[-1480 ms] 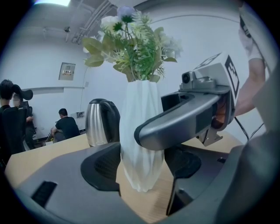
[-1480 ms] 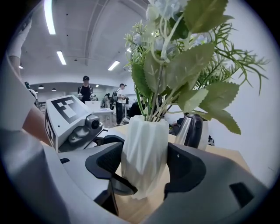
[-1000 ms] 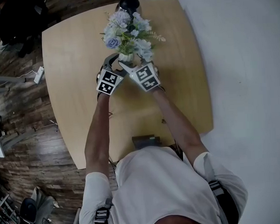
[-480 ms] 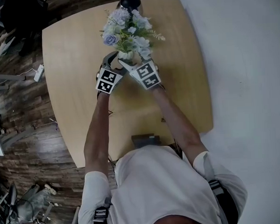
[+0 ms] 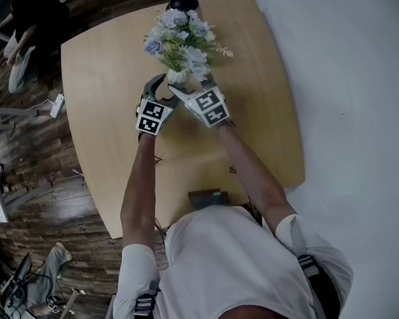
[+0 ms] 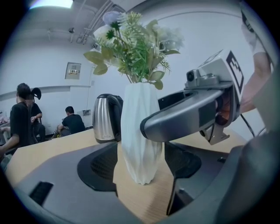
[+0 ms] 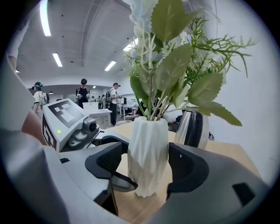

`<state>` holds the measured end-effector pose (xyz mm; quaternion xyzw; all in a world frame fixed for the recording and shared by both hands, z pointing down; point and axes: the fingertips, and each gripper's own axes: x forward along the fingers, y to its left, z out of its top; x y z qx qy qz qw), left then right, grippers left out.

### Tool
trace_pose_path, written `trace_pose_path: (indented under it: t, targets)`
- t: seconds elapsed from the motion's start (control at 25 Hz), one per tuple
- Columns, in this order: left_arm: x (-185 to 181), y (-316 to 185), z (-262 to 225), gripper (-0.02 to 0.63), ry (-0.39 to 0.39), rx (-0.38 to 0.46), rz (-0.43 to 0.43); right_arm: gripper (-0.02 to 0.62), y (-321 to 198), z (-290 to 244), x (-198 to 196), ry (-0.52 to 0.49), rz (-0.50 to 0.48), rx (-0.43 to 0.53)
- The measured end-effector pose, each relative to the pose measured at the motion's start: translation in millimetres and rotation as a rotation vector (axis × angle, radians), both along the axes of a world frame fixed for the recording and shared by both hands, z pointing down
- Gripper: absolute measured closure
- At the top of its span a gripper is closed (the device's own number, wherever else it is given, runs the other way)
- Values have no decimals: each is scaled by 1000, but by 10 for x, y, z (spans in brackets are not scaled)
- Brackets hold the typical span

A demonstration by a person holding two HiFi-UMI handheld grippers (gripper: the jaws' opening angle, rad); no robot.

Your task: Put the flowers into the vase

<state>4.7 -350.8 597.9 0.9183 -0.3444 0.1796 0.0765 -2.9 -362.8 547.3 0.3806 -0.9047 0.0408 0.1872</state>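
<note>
A white faceted vase [image 5: 176,75] stands upright on the wooden table [image 5: 103,94], holding a bunch of pale blue and white flowers [image 5: 180,40] with green leaves. Both grippers sit just in front of it, crossing each other. My left gripper [image 5: 161,89] is open; in the left gripper view the vase [image 6: 140,135] stands between its pads with narrow gaps. My right gripper [image 5: 186,89] is open too, with the vase [image 7: 148,155] between its pads and close to the right one. One right jaw crosses in front of the vase in the left gripper view.
A steel and black kettle [image 5: 181,0] stands just behind the vase, near the table's far edge, and shows in both gripper views [image 6: 105,118] [image 7: 192,129]. A dark object [image 5: 205,198] lies at the table's near edge. People sit and stand in the background [image 6: 24,116].
The vase with flowers sits slightly farther up the head view than before. Both grippers have hardly moved. People at the left edge have shifted.
</note>
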Motion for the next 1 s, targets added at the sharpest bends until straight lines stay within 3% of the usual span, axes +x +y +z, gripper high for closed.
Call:
trace_pose_path:
  t: [0.56, 1.0]
  targets:
    - [-70, 102, -46, 288, -7, -6, -19, 284, 62, -36, 41, 11, 17, -24]
    - [-192, 327, -123, 288, 60, -28, -65, 284, 198, -90, 246, -22, 89, -51]
